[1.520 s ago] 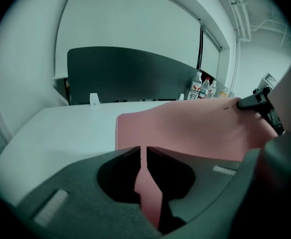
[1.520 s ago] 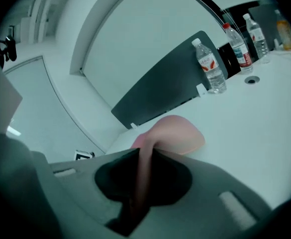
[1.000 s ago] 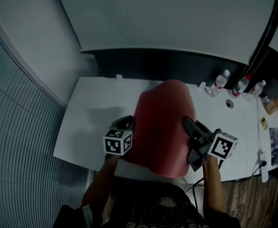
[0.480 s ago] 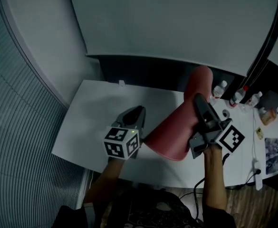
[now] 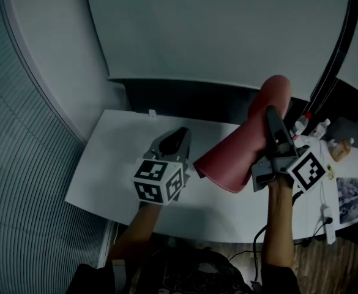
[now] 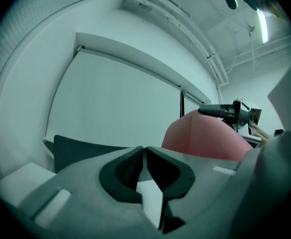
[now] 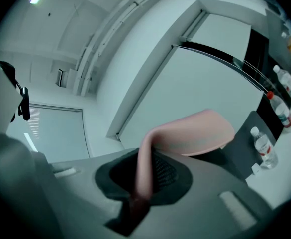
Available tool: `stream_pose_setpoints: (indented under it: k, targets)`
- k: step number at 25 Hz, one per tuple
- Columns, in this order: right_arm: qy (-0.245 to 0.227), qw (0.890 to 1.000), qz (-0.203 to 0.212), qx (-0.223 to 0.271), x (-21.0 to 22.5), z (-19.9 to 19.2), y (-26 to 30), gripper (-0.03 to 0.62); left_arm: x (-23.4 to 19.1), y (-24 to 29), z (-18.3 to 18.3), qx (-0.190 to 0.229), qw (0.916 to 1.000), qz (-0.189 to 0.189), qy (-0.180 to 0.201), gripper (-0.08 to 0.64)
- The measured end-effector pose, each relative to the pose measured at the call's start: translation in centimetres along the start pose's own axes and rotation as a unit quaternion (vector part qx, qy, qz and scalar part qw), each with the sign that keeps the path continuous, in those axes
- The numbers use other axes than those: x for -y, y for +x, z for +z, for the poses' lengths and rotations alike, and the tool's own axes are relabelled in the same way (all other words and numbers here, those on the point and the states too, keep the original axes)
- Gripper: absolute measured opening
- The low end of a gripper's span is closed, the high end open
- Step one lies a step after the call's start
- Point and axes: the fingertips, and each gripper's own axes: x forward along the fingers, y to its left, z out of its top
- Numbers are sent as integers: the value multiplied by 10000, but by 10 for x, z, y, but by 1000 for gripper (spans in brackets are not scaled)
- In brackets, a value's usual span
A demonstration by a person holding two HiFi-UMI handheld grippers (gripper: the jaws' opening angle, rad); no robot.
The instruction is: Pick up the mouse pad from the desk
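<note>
Pink mouse pad (image 5: 243,155): off the white desk (image 5: 114,164), drooping.
Right gripper (image 7: 144,176): clamped on its edge.
Left gripper (image 6: 145,158): jaws together, empty.

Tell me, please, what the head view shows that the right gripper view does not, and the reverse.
Only the head view: both marker cubes, the person's forearms and a power strip at the desk's right end. Only the right gripper view: the right gripper with its jaws clamped on the edge of the mouse pad, plus a window blind. Both: the pink pad curling over above the gripper, and water bottles to the right.
</note>
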Motion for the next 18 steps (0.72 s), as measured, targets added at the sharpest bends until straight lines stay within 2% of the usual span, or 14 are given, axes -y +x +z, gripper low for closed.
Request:
stream_pose_setpoints:
  k: [7, 18]
  targets:
    - [101, 9998, 139, 37, -9, 1, 2, 46, 12, 5, 16, 53, 9999, -23, 161, 20]
    - [-22, 9994, 331, -56, -16, 0, 2, 46, 15, 0, 22, 75, 9999, 26, 139, 20]
